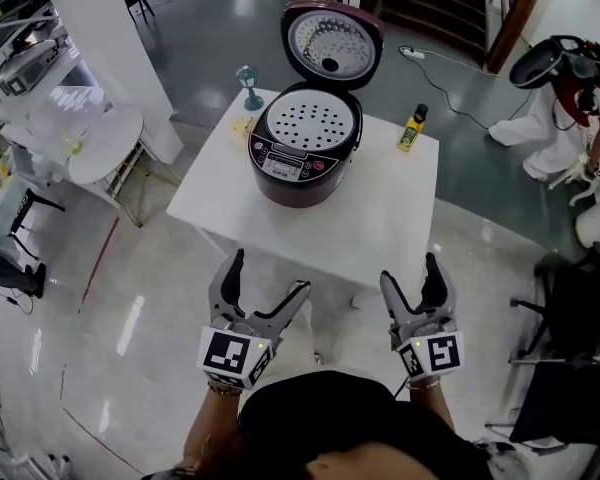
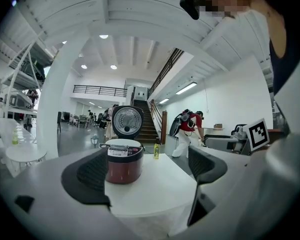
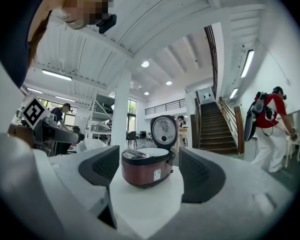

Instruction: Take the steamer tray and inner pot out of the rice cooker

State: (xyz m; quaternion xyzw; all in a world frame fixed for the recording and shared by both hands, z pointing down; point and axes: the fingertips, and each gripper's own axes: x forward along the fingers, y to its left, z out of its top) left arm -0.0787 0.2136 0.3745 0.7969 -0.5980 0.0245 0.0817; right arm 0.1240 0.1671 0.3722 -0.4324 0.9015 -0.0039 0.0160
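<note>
Head view: task not begun; both removals left. Rice cooker point(image 1: 305, 158) on white table point(image 1: 380, 228), lid point(image 1: 330, 38) raised. Perforated steamer tray point(image 1: 310, 123) seated in rice cooker mouth, well ahead of both grippers; inner pot presumably beneath, hidden. Left gripper point(image 1: 270, 273) and right gripper point(image 1: 410, 270) spread wide, empty.

Left gripper view: rice cooker framed between spread jaws, far ahead, untouched.

Right gripper view: same; jaws apart, nothing gripped.

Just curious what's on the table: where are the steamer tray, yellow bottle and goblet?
steamer tray point(image 1: 308, 123), head view, perforated middle.
yellow bottle point(image 1: 412, 131), head view, its body.
goblet point(image 1: 248, 86), head view, its stem.
</note>
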